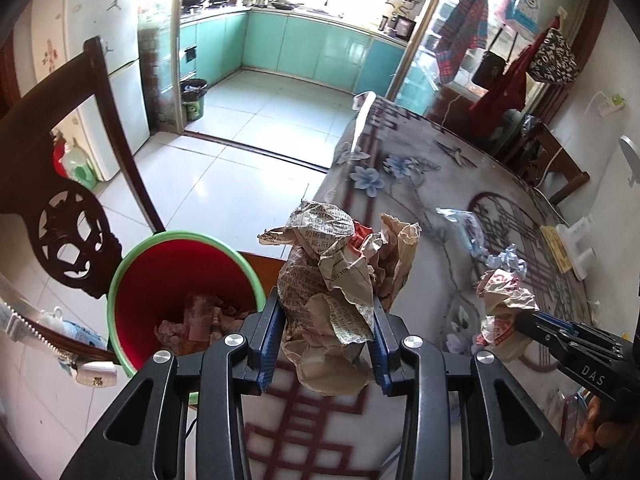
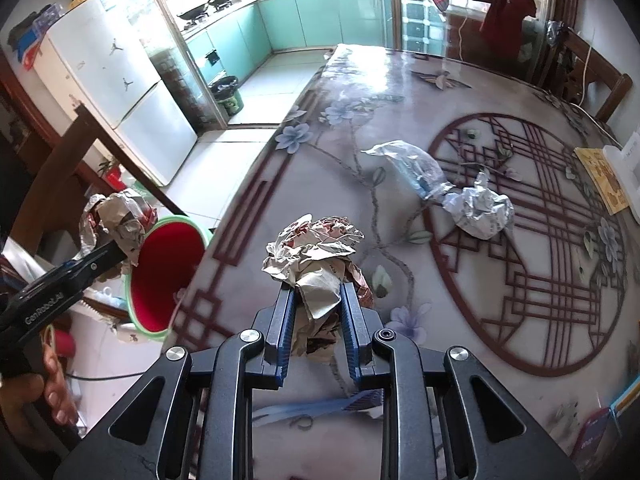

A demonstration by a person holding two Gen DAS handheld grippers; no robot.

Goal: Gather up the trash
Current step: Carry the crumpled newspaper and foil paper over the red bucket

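Clamped between the blue pads of the left gripper (image 1: 326,322) was a crumpled newspaper wad (image 1: 336,280), its jaws part-closed and grasping it low down, so most of the paper bulged up past the fingertips. Its long axis ran roughly along the fingers, top end pointing away from the camera. Left of those jaws and below them stood the red bin (image 1: 180,280) with its green rim, some paper already at the bottom. The right gripper (image 2: 318,320) was clenched on a second paper ball (image 2: 316,256), which also stood up beyond the tips, over the patterned tabletop (image 2: 500,320). Ahead and right of the right jaws lay a crushed plastic bottle (image 2: 412,168), its long axis slanting across the table, touching a silver-grey paper wad (image 2: 480,208) at its far end. By my reading the step was carrying to the bin: next the left jaws would need to come over the bin mouth and release, the right following
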